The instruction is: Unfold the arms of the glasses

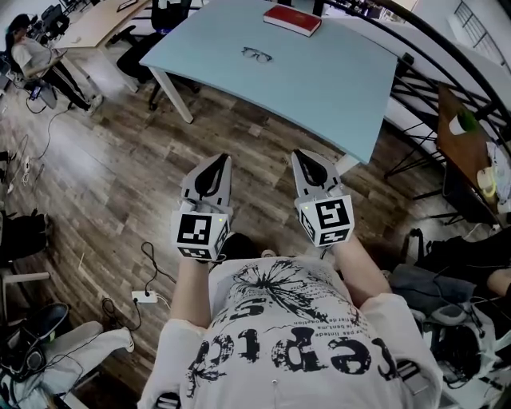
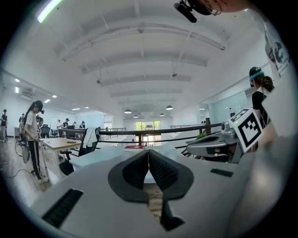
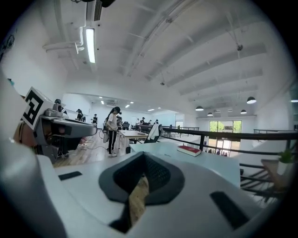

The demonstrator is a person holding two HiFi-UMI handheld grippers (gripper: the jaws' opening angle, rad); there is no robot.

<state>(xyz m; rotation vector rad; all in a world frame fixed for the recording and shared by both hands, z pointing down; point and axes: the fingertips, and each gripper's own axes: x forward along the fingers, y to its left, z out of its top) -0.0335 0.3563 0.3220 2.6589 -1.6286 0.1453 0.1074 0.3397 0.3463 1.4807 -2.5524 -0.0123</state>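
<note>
Left gripper (image 1: 219, 160), right gripper (image 1: 303, 156): fingers closed, empty, above floor (image 1: 112, 180); glasses (image 1: 256, 54) on table (image 1: 327, 88), well apart.

Floor ahead: we see bare wooden floor (image 1: 239, 136) lying open between us and the light-blue table (image 1: 335, 80).
Tabletop: we find open surface all round the glasses (image 1: 257, 54). The red book (image 1: 292, 19) lies at the far edge, well apart from them.
Left flank: a white table leg (image 1: 172, 96) and an office chair (image 1: 142, 54) crowd the corner.
Right flank: the black railing (image 1: 419, 84) runs near the table's edge and narrows our way.
</note>
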